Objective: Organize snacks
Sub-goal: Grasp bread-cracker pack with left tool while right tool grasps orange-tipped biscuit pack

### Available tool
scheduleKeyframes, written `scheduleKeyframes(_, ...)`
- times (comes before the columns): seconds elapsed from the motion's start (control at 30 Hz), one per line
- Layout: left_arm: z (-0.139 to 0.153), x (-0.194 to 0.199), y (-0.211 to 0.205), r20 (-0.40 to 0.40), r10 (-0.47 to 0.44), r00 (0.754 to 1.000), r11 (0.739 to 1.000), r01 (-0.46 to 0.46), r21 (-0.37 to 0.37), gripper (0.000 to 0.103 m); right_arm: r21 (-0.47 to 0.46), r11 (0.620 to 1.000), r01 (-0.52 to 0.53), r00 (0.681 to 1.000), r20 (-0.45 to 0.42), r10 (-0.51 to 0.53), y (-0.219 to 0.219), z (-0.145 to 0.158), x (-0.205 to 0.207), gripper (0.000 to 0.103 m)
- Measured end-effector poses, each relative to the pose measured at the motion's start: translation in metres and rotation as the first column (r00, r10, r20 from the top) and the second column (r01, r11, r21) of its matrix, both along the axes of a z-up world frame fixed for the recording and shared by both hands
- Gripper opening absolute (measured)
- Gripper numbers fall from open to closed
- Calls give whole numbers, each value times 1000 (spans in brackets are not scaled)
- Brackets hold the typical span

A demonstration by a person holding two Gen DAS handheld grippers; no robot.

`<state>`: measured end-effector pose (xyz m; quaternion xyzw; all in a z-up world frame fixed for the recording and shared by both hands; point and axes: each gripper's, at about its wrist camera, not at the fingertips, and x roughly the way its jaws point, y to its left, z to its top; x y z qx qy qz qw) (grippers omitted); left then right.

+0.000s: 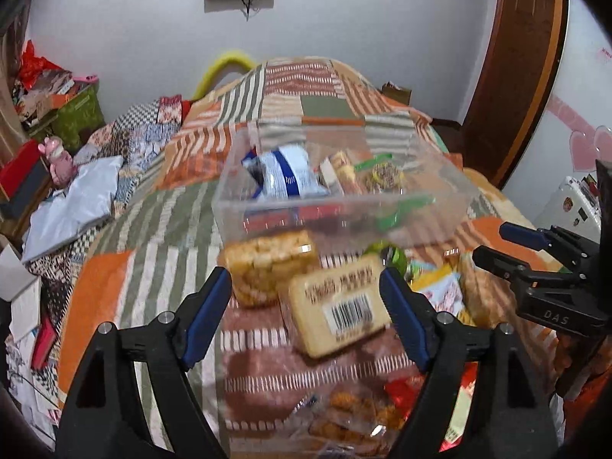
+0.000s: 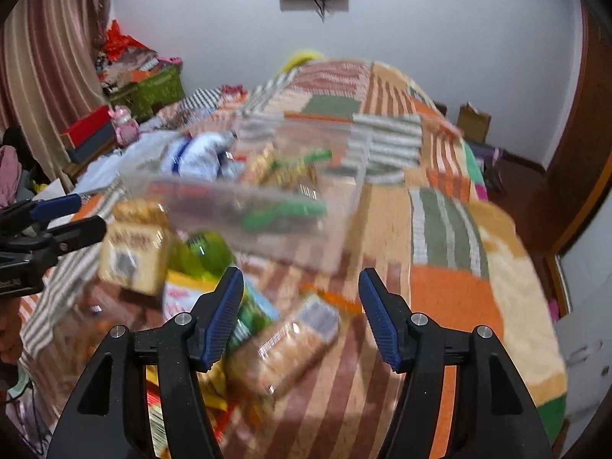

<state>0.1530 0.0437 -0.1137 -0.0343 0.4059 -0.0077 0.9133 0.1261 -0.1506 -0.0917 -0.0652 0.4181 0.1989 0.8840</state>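
Note:
A clear plastic bin (image 1: 432,206) stands on the bed and holds several snacks, among them a blue-and-white packet (image 1: 285,172). My left gripper (image 1: 306,287) is open above a barcoded biscuit pack (image 1: 340,308), with a rice-cracker pack (image 1: 267,267) just behind it. In the right wrist view the bin (image 2: 340,229) is blurred. My right gripper (image 2: 300,298) is open and empty over a clear cracker pack (image 2: 283,348). The barcoded pack (image 2: 134,260) lies to the left there. The right gripper also shows in the left wrist view (image 1: 508,248).
Loose snack packets (image 1: 440,287) and a green packet (image 2: 206,256) lie in front of the bin on a patchwork bedspread (image 1: 153,229). Folded white cloth (image 1: 76,206) and boxes (image 1: 23,176) sit at the left. A wooden door (image 1: 516,76) is at the right.

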Motion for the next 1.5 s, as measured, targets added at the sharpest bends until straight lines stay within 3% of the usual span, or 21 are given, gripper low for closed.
scheduleKeyframes(0.27, -19, 6, -17, -29, 5, 1000, 1000, -4, 8, 92, 13, 1000, 2, 998, -57, -1, -8, -21, -7, 59)
scheduleKeyframes(0.63, -47, 34, -30, -131, 37, 991, 999, -31, 43, 95, 52, 998, 25, 997, -73, -22, -31, -24, -10, 60)
scheduleKeyframes(0.73, -51, 33, -22, -140, 35, 989, 999, -36, 0, 95, 68, 997, 36, 996, -84, -30, -37, -24, -12, 60)
scheduleKeyframes(0.8, -52, 29, -19, -133, 36, 990, 999, -39, -18, 95, 81, 996, 43, 995, -93, -35, -40, -23, -14, 60)
scheduleKeyframes(0.87, -53, 24, -18, -116, 27, 993, 999, -29, -18, 83, 96, 994, 52, 994, -105, -41, -44, -23, -16, 60)
scheduleKeyframes(1.03, -52, 14, -22, -81, 25, 996, 999, -23, 31, 82, 115, 991, 63, 991, -123, -49, -49, -22, -21, 60)
scheduleKeyframes(1.3, -42, -5, -16, -44, 25, 999, 999, -24, 25, 82, 118, 993, 31, 989, -148, -14, -33, -30, -16, 60)
scheduleKeyframes(1.5, -24, -21, -9, 9, 34, 999, 999, -34, 17, 82, 118, 993, 30, 993, -116, -16, -30, -28, -18, 45)
